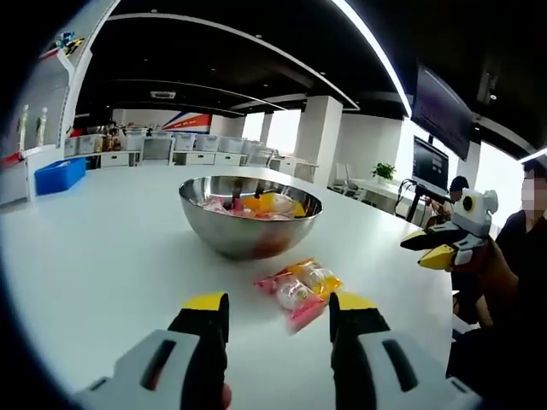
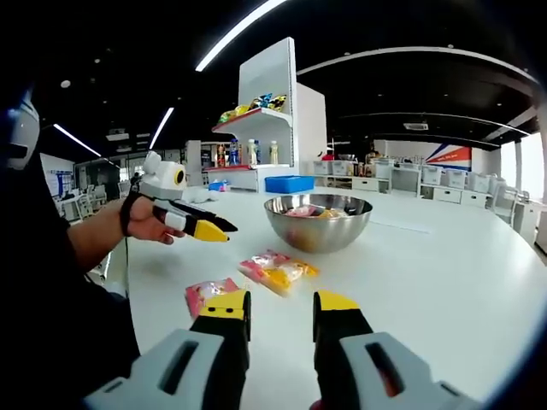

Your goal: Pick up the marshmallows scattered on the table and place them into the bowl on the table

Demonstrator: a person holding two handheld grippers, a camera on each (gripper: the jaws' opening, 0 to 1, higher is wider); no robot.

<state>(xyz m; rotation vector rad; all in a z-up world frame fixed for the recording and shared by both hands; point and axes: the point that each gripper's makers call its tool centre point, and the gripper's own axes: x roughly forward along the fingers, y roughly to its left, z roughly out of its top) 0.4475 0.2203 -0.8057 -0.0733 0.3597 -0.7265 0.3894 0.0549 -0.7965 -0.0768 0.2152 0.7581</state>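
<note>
A steel bowl (image 1: 249, 215) holding several colourful marshmallow packets stands mid-table. Just in front of it lie pink and yellow marshmallow packets (image 1: 299, 286). My left gripper (image 1: 278, 307) is open, its yellow-tipped jaws standing either side of those packets, just short of them. My right gripper (image 1: 444, 245) hovers at the right above the table edge. In the right gripper view, the bowl (image 2: 318, 220) sits ahead, the packets (image 2: 278, 270) lie before it, and a lone pink packet (image 2: 209, 294) lies by the left jaw. My right gripper (image 2: 280, 303) is open and holds nothing. The left gripper (image 2: 195, 225) floats at the left in a hand.
The white table (image 1: 102, 256) spreads wide to the left of the bowl. A blue bin (image 1: 60, 175) stands at its far edge, with white shelving (image 2: 261, 111) holding bottles behind it. A person in dark clothes (image 1: 513, 282) is at the right table edge.
</note>
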